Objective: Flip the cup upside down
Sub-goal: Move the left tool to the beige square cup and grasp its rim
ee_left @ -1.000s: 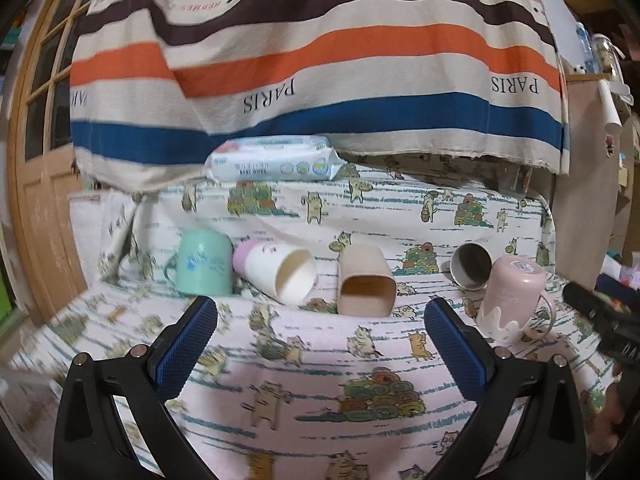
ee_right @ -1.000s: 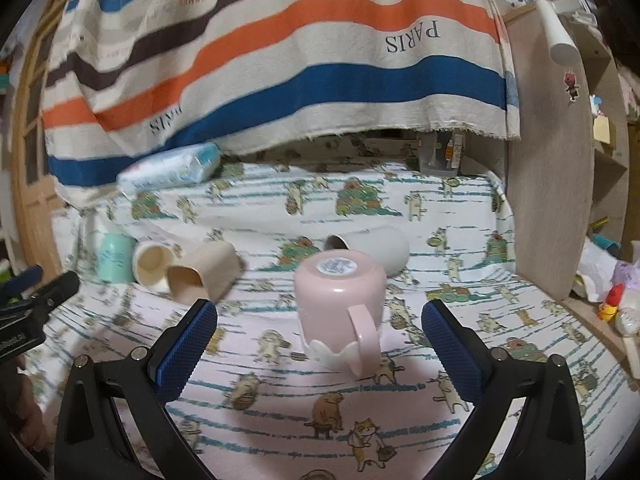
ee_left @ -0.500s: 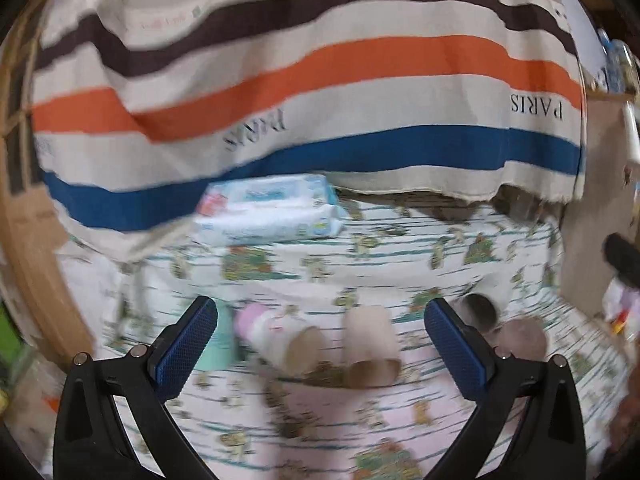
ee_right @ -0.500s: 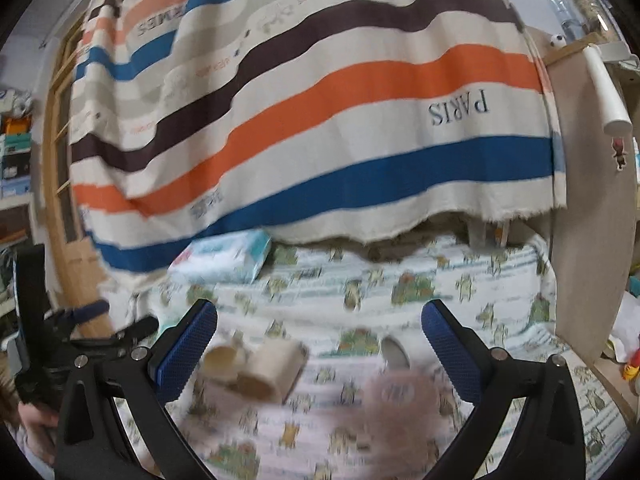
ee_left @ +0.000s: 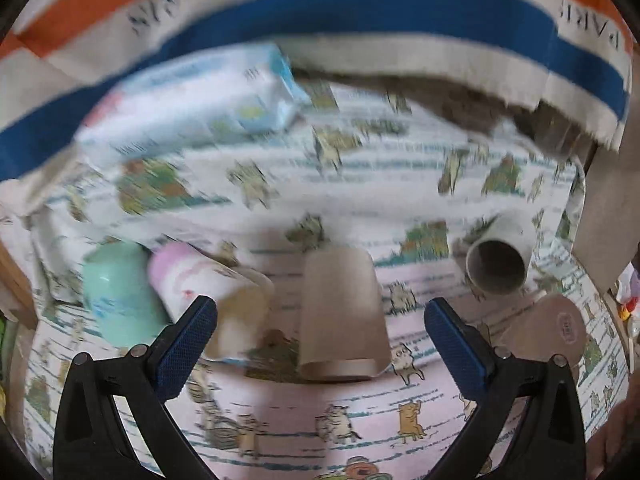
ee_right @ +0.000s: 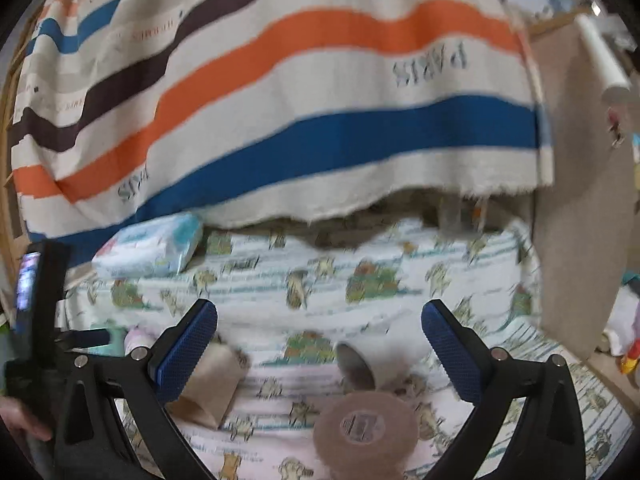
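two grippers hang over the cat-print desk (ee_left: 360,216), fingers wide apart and gripping nothing: left gripper (ee_left: 320,344), right gripper (ee_right: 319,346). the pink cup (ee_right: 366,426) stands upside down below the right one; tan cup (ee_left: 340,316), grey cup (ee_left: 496,260) and white cup (ee_left: 208,292) lie sideways.
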Demonstrator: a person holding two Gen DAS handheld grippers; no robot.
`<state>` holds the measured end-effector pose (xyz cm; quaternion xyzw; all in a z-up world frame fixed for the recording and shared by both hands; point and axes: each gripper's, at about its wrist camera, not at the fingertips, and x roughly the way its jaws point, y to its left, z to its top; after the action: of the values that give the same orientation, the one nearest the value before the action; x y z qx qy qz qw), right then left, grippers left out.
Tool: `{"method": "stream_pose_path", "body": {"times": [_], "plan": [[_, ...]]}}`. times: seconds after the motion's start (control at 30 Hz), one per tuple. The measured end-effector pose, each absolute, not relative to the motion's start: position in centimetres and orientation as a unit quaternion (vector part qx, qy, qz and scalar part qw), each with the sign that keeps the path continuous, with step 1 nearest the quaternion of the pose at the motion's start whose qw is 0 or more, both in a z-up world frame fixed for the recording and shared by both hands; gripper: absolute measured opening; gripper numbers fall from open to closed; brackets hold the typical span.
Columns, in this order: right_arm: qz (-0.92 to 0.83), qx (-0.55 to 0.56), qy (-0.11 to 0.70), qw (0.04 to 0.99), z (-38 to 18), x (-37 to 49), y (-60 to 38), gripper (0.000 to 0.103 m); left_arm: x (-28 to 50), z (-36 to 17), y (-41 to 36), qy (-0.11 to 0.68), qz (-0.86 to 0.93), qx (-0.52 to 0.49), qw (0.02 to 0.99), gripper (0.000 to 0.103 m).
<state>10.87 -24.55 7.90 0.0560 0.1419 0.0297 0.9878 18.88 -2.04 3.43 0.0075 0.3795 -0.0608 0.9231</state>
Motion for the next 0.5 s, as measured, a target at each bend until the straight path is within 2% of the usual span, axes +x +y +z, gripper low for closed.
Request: {"method": "stream_pose_path", "body": {"times": [0.23, 0.5], "plan": [[0.047, 0.041, 0.155, 0.986, 7.0, 11.2, -24.1, 0.103, 22.5, -0.6, -3.7, 0.470, -0.035, 0.020, 0.882, 0.103], [0.013, 0.006, 0.168, 0.986, 5.8, 12.0, -22.8, 0.103, 24.5, -2.8, -3.2, 0.511, -0.042, -0.027, 0.858, 0.103]]}}
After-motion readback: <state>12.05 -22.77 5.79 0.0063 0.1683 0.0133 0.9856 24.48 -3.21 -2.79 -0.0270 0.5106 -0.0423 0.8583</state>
